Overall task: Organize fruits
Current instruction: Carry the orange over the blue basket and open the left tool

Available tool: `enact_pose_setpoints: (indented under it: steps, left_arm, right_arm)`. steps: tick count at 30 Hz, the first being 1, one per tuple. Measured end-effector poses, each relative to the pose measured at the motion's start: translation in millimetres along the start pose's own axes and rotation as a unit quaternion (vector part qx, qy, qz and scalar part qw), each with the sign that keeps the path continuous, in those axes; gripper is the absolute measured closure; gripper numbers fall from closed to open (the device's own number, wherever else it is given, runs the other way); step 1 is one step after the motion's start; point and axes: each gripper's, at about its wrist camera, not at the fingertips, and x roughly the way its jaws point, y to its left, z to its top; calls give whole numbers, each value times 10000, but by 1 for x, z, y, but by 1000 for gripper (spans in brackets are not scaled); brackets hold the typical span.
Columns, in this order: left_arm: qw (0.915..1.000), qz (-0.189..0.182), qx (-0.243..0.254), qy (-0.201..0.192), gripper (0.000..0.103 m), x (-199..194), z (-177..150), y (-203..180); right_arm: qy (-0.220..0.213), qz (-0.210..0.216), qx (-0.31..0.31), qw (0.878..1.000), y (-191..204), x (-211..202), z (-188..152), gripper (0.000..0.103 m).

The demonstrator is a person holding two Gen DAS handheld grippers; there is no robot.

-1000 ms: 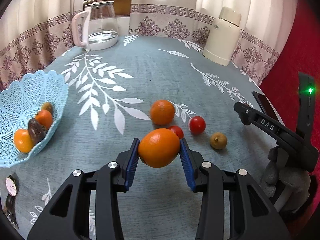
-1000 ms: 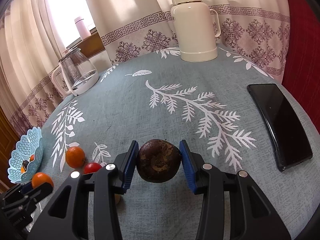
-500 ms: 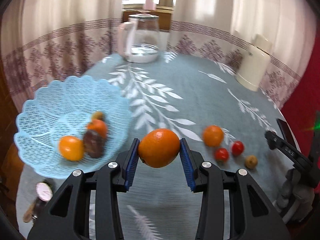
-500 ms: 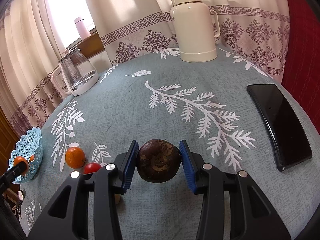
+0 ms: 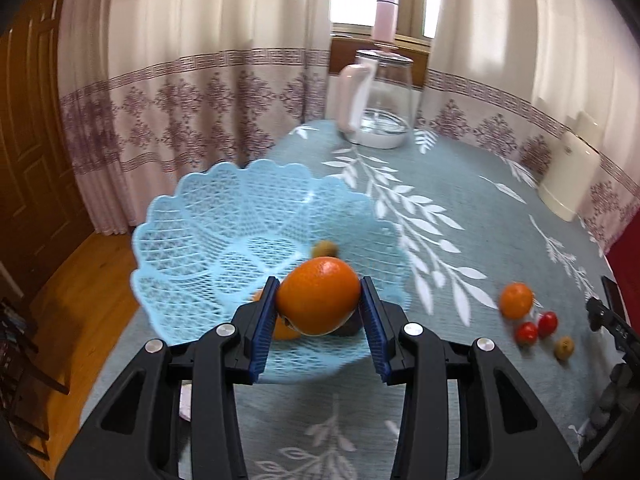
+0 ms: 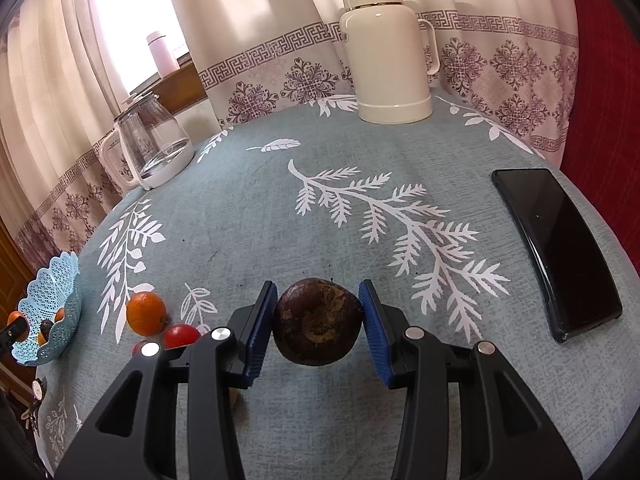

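Note:
My left gripper (image 5: 318, 306) is shut on an orange (image 5: 318, 300) and holds it over the near side of the light blue lattice basket (image 5: 224, 232). Fruit inside the basket is mostly hidden behind the orange; a small green-brown fruit (image 5: 324, 247) shows. On the cloth to the right lie another orange (image 5: 516, 300), two red tomatoes (image 5: 536, 327) and a small tan fruit (image 5: 564, 347). My right gripper (image 6: 318, 322) is shut on a dark brown round fruit (image 6: 316, 322) above the table. From there the basket (image 6: 50, 304) sits far left, with the loose orange (image 6: 146, 314) and a tomato (image 6: 182, 335) nearer.
A glass kettle (image 5: 376, 104) stands at the back of the table and a cream thermos (image 6: 390, 44) at the far right. A black phone (image 6: 556, 248) lies near the right edge. The basket sits at the table's left edge, above the wooden floor (image 5: 76, 300).
My left gripper has carried the orange leftward from the loose fruit to over the basket. The right gripper has stayed still with the brown fruit.

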Motion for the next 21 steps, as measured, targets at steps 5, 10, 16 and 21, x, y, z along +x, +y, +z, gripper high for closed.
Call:
enact_pose_setpoints:
  steps: [5, 10, 16, 21]
  left_arm:
    - [9999, 101, -88, 40, 61, 3, 0, 13]
    - [9993, 255, -275, 56, 60, 5, 3, 26]
    - [9972, 486, -566, -87, 59, -3, 10, 48]
    - [9963, 532, -659, -140, 59, -7, 13, 56]
  right_arm:
    - [1, -53, -16, 10000, 3, 1, -1, 60]
    - [-13, -81, -6, 10000, 4, 0, -1, 60]
    - [-29, -94, -19, 9999, 4, -1, -1, 60]
    - [-87, -112, -89, 9999, 9, -5, -1, 60]
